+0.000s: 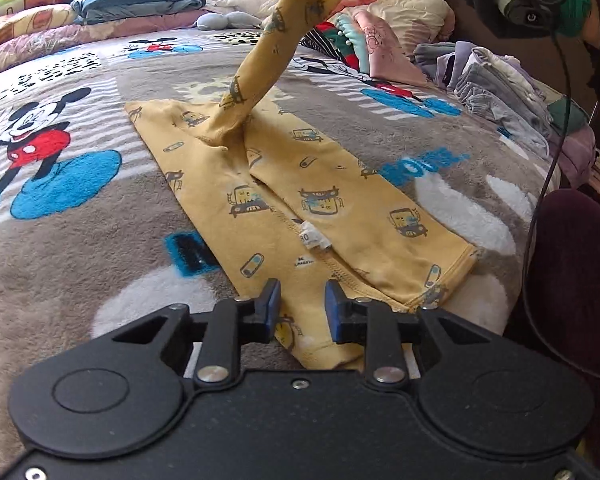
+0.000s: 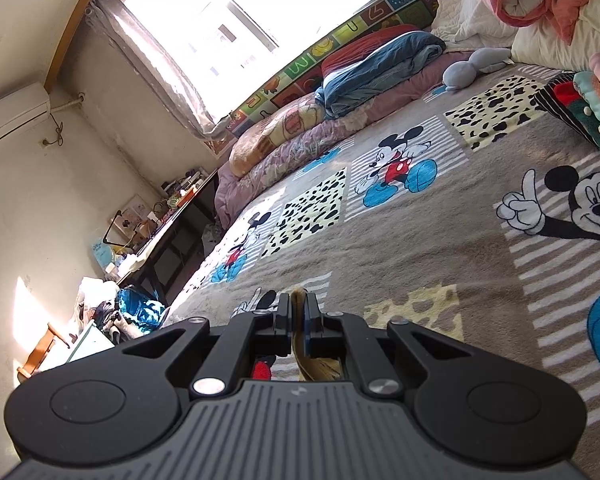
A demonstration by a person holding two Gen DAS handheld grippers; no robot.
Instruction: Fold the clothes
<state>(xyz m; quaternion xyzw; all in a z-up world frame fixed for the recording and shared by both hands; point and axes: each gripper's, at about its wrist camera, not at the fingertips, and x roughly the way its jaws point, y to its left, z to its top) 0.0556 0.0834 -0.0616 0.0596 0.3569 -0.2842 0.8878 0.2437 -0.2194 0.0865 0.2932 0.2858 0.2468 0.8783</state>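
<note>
Setting: bedroom seen from just above a bed spread with a grey cartoon-mouse blanket (image 1: 80, 208), bright window (image 2: 240, 20) on the far wall.
Left fingers: my left gripper (image 1: 302, 306) has its blue-padded jaws narrowly parted, nothing pinched; they hover over the near hem of the yellow shirt (image 1: 284, 184).
Right fingers: my right gripper (image 2: 298, 316) is clamped tight on a fold of the same yellow fabric, which runs back between the jaws.
Shirt: lies flat on the blanket, patterned with little robots, white size label (image 1: 313, 239) showing at the neckline; one sleeve (image 1: 276, 40) is pulled up and away from the bed.
Beside it: folded clothes stack (image 1: 496, 80) at the right edge.
Further out: rolled quilts (image 2: 292, 132) and a blue folded blanket (image 2: 380, 64) under the window.
</note>
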